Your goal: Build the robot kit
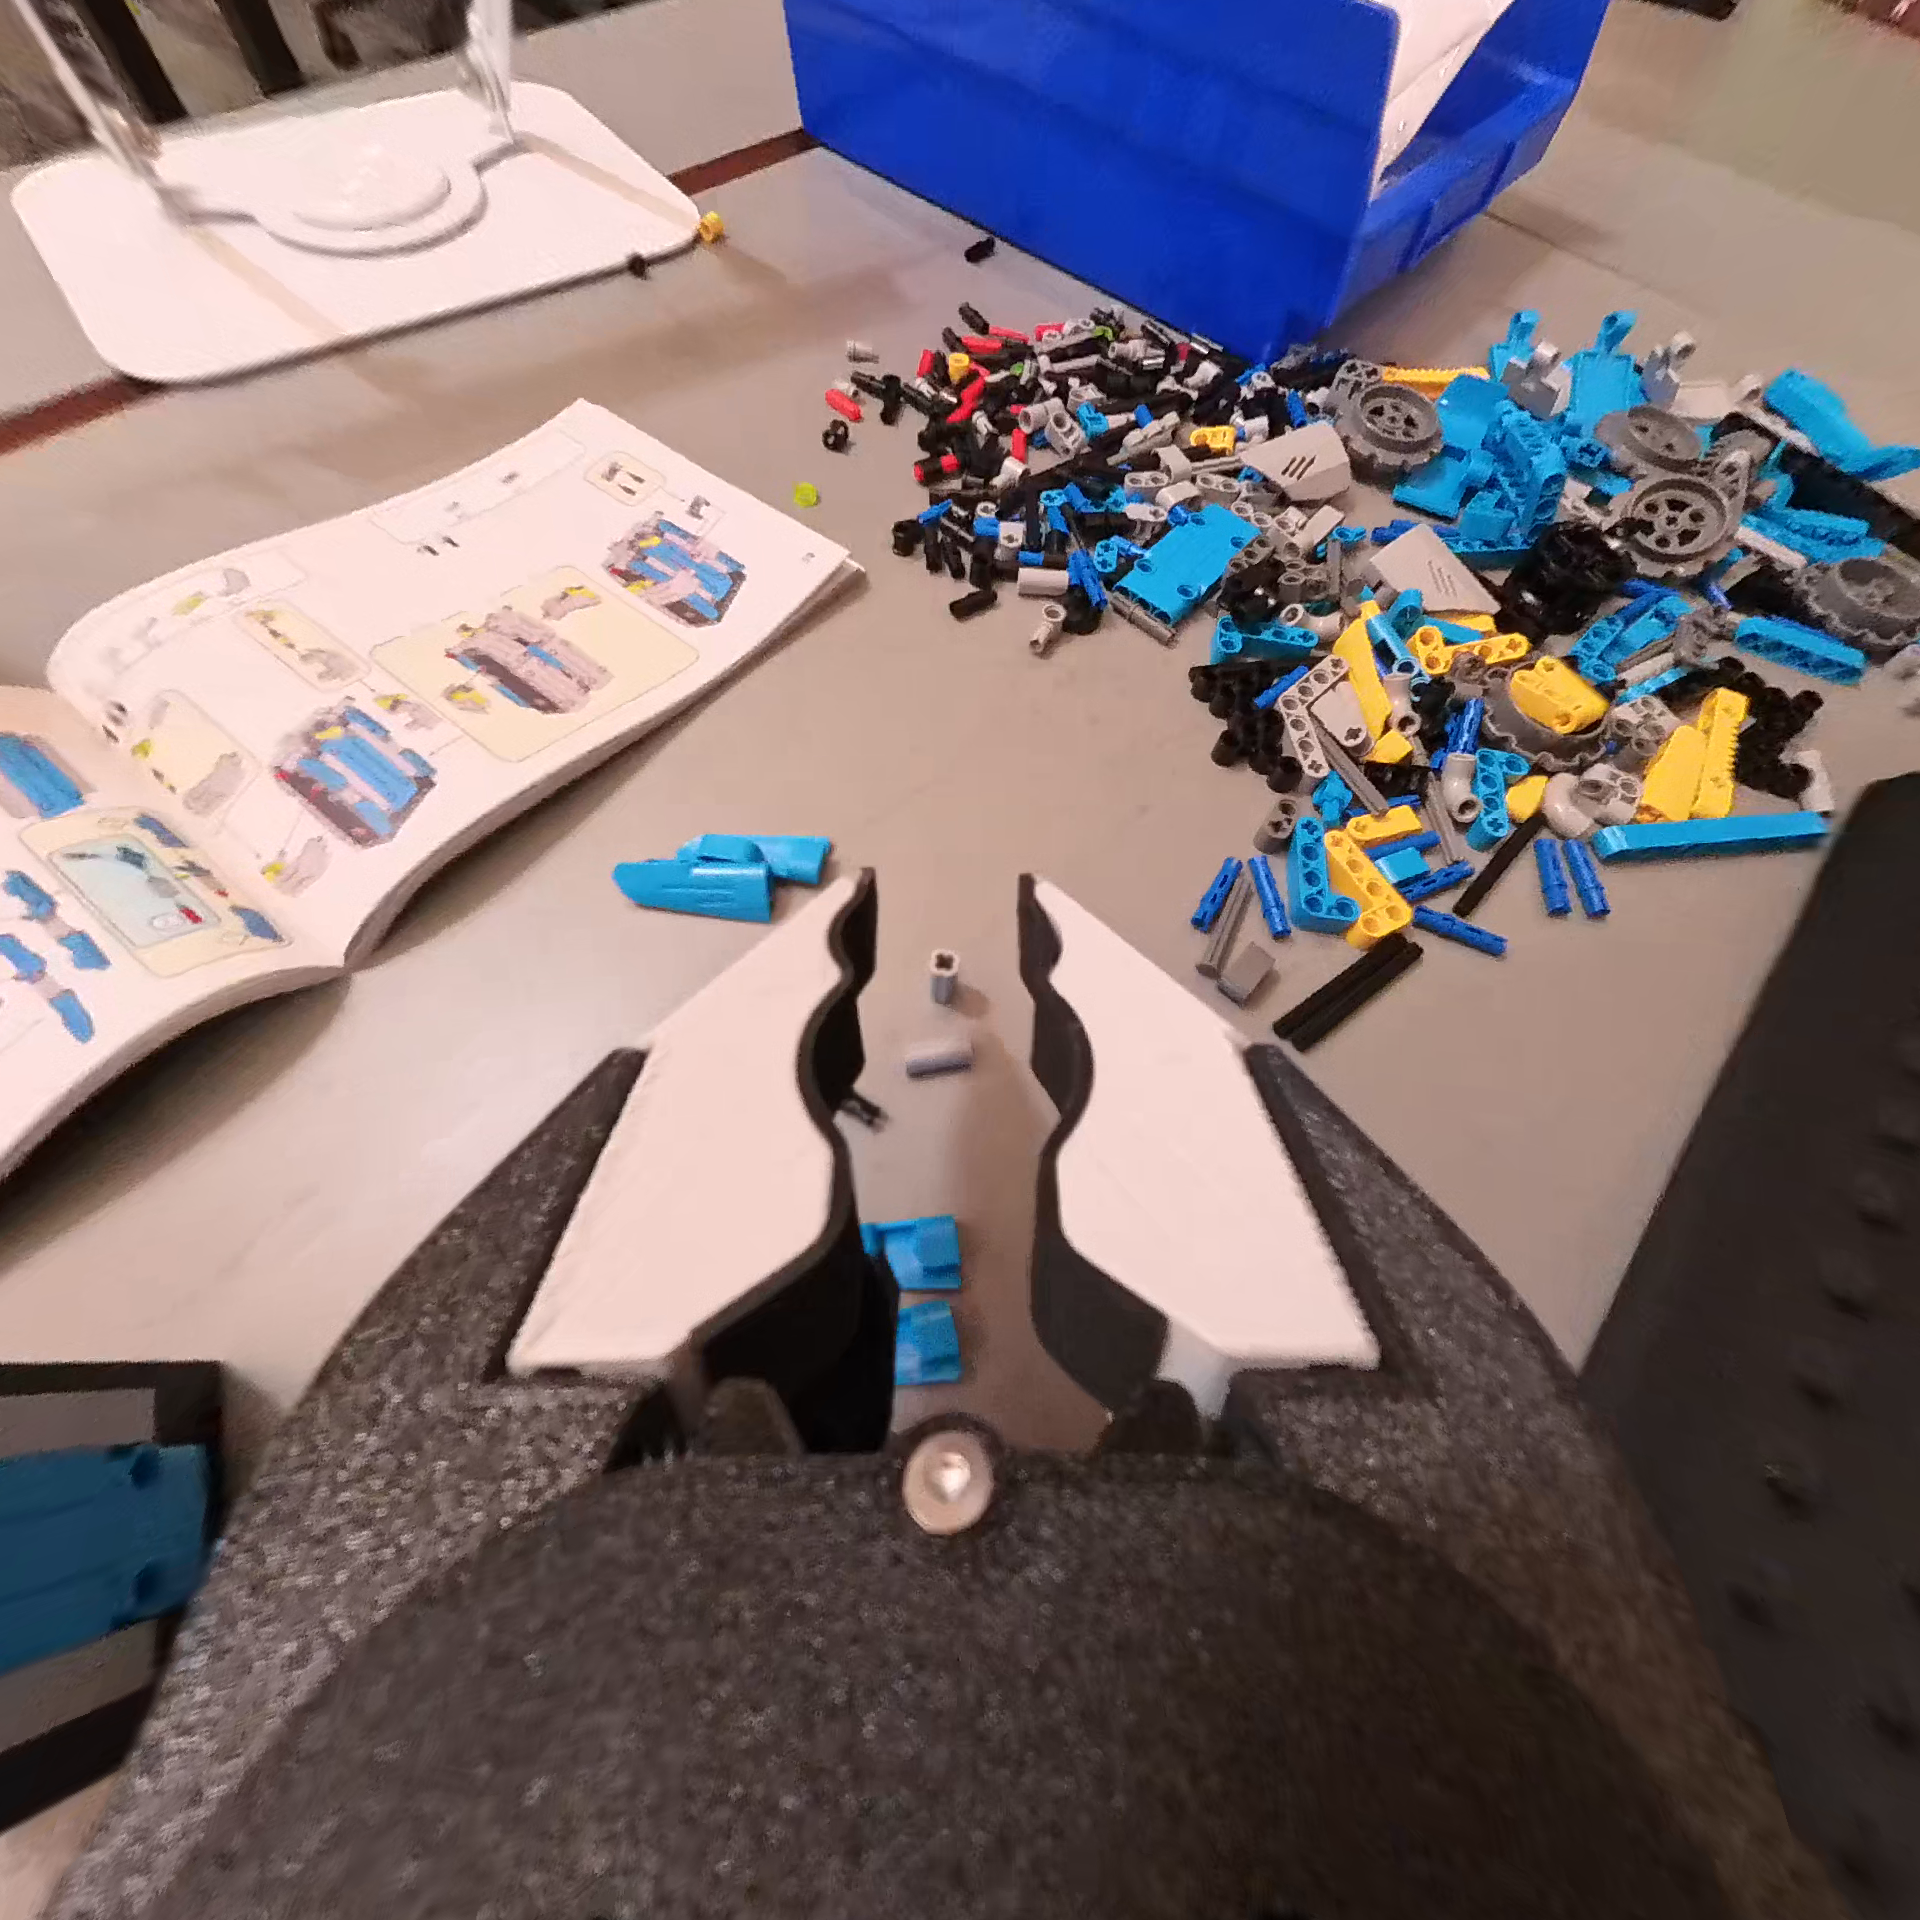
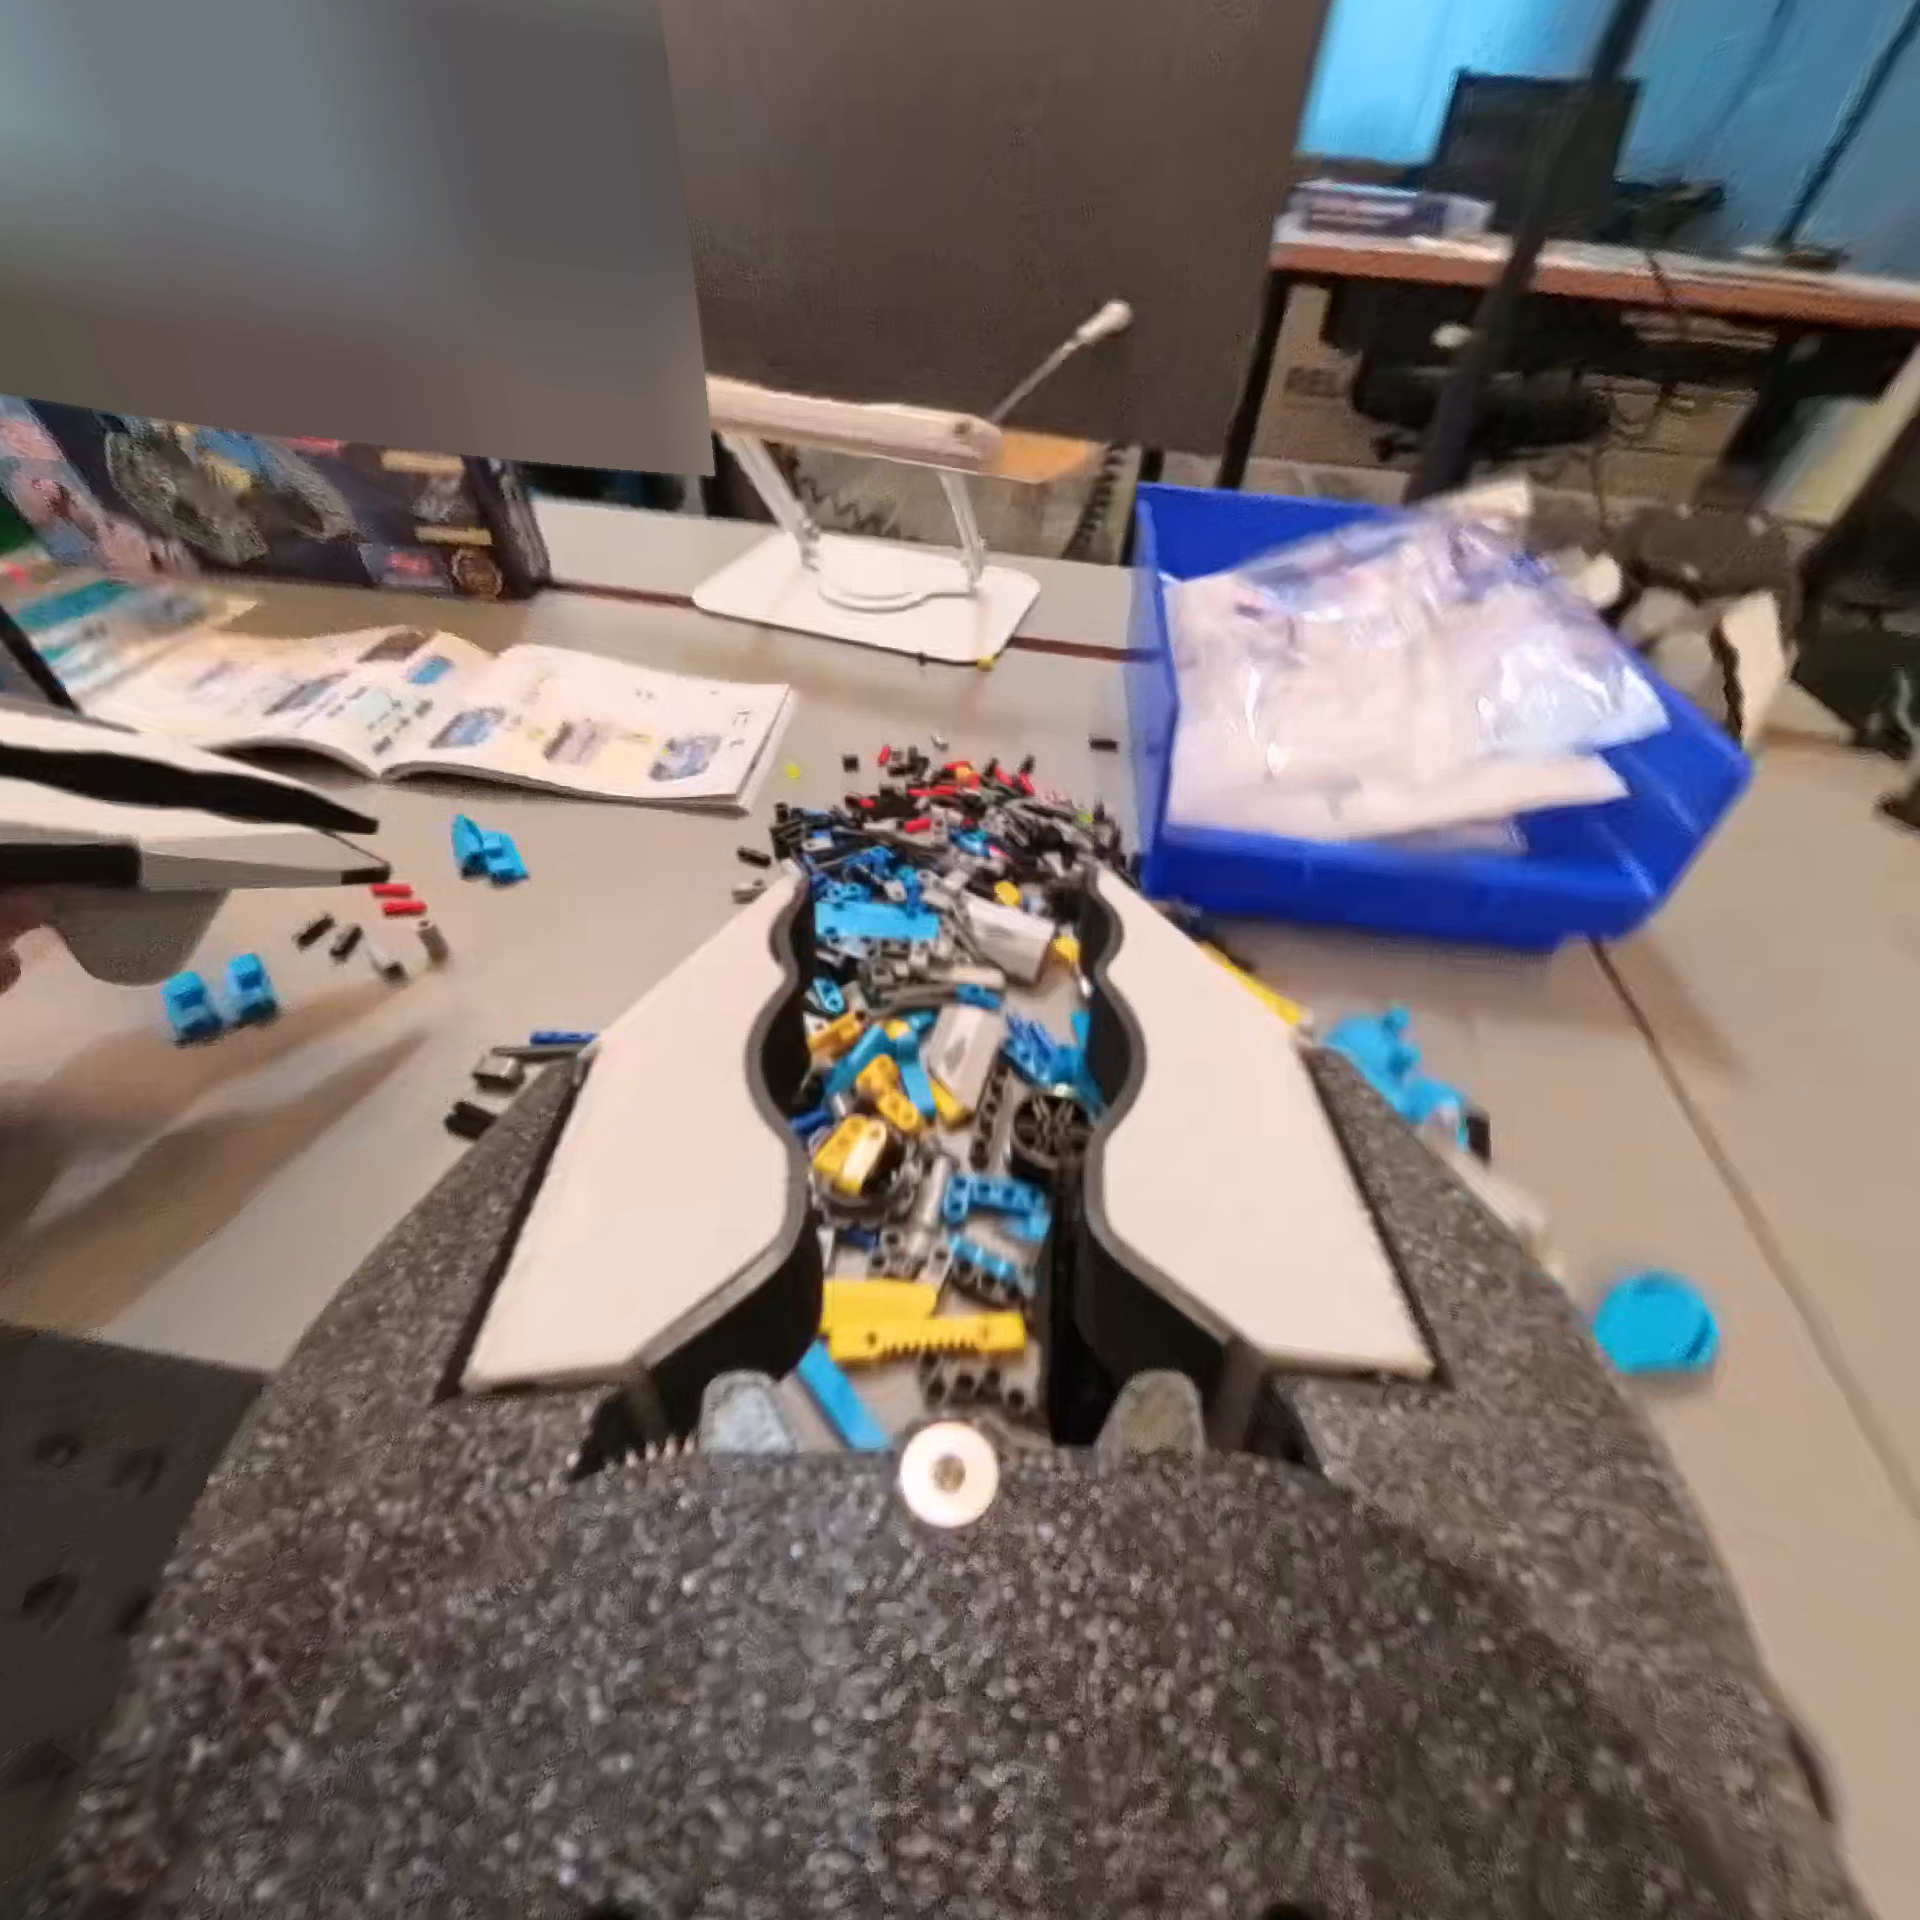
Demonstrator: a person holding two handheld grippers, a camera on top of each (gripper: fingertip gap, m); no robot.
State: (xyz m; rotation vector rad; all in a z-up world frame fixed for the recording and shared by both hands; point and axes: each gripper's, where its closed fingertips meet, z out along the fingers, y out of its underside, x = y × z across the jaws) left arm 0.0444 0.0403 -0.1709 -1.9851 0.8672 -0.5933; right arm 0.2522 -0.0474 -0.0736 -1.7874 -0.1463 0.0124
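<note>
Both grippers released over a grey counter strewn with plastic building pieces.
Left gripper spread, empty, straddling two small grey plastic bushes; right gripper spread, empty, above the blue-yellow-black heap of loose pieces, beside a blue plastic bin.

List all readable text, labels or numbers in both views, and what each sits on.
Open white instruction booklet: small print, too small and blurred to read.
Dark colourful printed box: lettering blurred, unreadable.
Clear plastic bags in the blue plastic bin: print blurred.
Brown cardboard box under the far desk: large letters, partly hidden; not quoted.
</note>
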